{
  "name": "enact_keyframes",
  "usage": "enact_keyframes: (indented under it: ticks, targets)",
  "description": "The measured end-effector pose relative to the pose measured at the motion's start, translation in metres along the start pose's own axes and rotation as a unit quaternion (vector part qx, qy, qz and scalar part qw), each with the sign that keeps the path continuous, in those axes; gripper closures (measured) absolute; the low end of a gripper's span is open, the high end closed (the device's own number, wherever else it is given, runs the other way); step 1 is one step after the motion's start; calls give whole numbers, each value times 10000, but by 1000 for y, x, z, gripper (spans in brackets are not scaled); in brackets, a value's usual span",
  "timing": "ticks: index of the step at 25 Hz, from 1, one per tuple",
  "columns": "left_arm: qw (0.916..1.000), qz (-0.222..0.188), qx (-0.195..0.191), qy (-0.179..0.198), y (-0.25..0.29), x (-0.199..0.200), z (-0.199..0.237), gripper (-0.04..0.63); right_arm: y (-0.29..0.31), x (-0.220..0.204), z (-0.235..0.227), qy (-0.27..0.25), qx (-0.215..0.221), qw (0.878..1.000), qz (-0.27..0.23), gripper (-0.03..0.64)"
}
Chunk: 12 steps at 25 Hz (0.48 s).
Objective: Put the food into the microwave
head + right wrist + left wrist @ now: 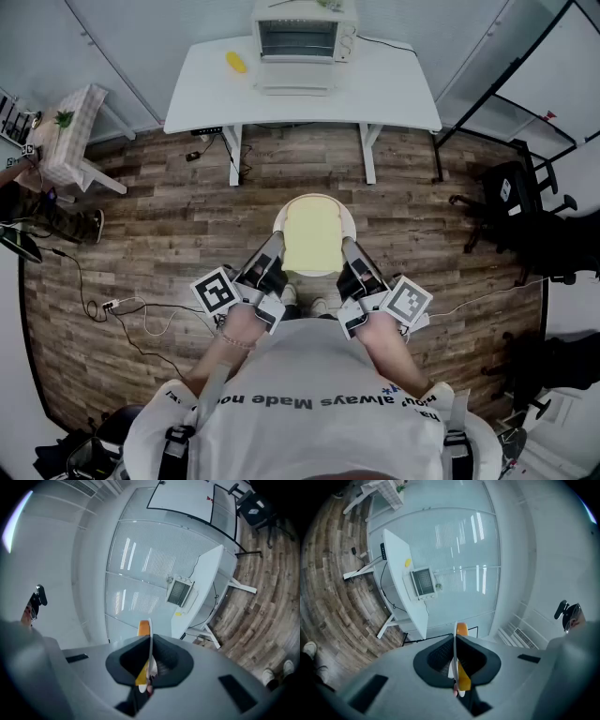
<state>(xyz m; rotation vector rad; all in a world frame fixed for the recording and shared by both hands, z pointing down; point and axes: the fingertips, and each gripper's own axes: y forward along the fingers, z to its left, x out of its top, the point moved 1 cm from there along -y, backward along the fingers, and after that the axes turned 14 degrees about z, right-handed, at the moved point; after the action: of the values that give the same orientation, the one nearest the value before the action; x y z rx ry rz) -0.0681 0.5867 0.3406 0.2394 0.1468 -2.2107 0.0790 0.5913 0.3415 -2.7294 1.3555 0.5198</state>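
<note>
Head view: white plate (319, 200) carrying yellow food slice (311, 234), level over wood floor (169, 216), between both grippers
Left gripper (276, 246): jaws pinching plate's left rim
Right gripper (349, 247): jaws pinching plate's right rim
Microwave (302, 37): on white table (394, 89), well apart from plate

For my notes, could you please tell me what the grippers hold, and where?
One white plate of food: left gripper clamps its left rim, right gripper its right rim.
</note>
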Motion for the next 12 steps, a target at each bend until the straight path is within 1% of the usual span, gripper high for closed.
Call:
enact_keyframes:
  ticks: [5,12]
  targets:
    - [10000,-8,-33,-2,-1,3,-1,577,2,1,3,-40,-4,10000,1,594]
    - [9999,4,-81,-64,-12,18,4,577,21,-6,7,-68,-53,10000,-20,594]
